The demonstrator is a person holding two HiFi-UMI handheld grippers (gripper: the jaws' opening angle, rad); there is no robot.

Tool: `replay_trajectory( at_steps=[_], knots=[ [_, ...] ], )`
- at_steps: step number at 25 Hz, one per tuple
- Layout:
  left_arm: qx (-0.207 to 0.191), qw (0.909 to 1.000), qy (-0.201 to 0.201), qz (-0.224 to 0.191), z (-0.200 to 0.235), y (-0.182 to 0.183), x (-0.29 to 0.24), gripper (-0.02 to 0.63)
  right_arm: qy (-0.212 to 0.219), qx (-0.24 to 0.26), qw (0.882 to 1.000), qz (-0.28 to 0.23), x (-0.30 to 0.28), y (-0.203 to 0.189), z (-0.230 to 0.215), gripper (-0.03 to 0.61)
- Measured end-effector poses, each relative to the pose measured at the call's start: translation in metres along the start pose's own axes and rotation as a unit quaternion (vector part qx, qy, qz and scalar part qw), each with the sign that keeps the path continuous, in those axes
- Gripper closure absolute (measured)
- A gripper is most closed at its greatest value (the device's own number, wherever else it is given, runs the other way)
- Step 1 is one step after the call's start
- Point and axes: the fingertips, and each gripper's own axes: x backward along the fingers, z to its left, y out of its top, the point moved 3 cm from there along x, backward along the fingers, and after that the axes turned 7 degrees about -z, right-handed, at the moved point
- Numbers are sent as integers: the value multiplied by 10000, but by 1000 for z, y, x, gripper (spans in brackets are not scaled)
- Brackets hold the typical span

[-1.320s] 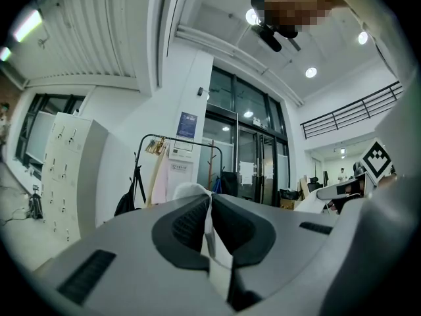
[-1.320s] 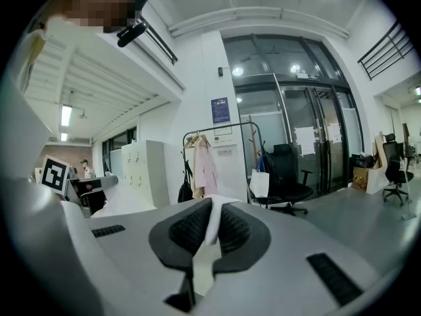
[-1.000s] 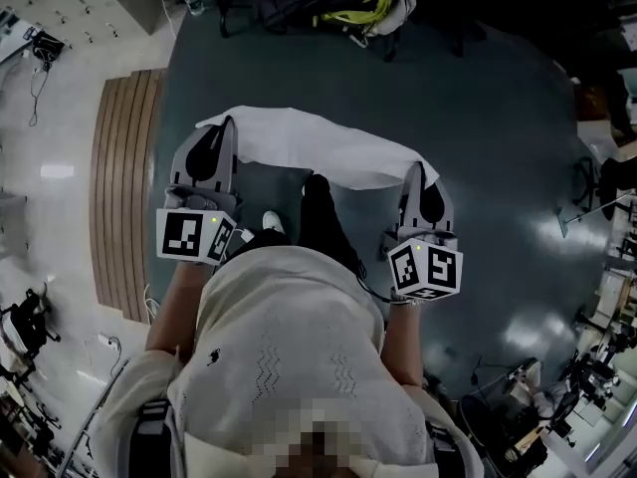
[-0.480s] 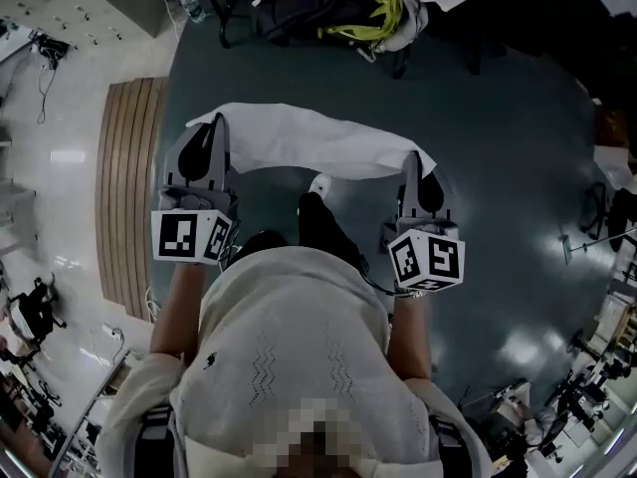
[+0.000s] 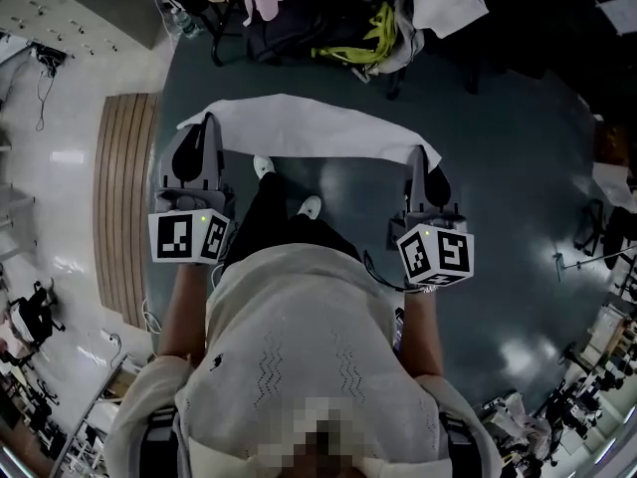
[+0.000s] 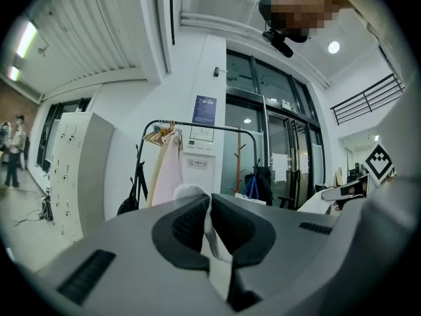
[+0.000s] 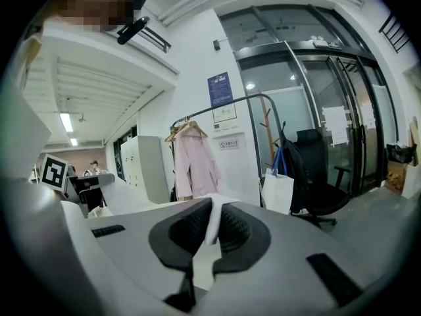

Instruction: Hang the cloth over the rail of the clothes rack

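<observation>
- The cloth [image 5: 309, 127] is carried spread out between the two pairs of jaws, one short end at each, clear of the floor [image 5: 498, 167].
- The jaws of the left gripper [image 6: 209, 201] are seen closed on the cloth. A thin white fold is pinched between the pads and a small tuft shows just past the tips.
- The jaws of the right gripper [image 7: 214, 209] are likewise clamped on a thin edge of the same cloth, which runs down between the pads.
- The cloth is judged to be light, soft and limp. No stiffness is shown, so the span between the jaws is kept flat only by the two grips being held apart.
- Nothing fragile is involved. The likelier trouble is slipping, since only a narrow edge is caught in each pair of jaws and could be pulled out by a sharp tug.
- The two ends, as gripped here, are judged the best places to hold it. Held at the middle, it would be expected to bunch and fold.
- The clothes rack [image 7: 223, 108] stands ahead of both pairs of jaws and well apart from them, with its rail above the tips in the gripper views.
- A pink garment [image 7: 195, 162] hangs from that rail, so the bare stretch beside it is judged the better place for draping.
</observation>
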Motion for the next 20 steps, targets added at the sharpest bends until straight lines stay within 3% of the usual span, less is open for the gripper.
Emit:
replay_trajectory(
  at_steps=[9, 15, 20],
  knots=[
    [88, 9997, -237, 78, 45, -23, -124, 594, -383, 76, 9992, 40, -105, 10, -29, 557],
    [237, 9977, -601, 200, 97, -27, -252, 594, -880, -44, 9961, -3, -212, 36, -41, 557],
    [65, 9946, -1024, 141, 134, -15, -357, 594, -1191, -198, 9924, -236, -291, 66, -49, 557]
  ],
)
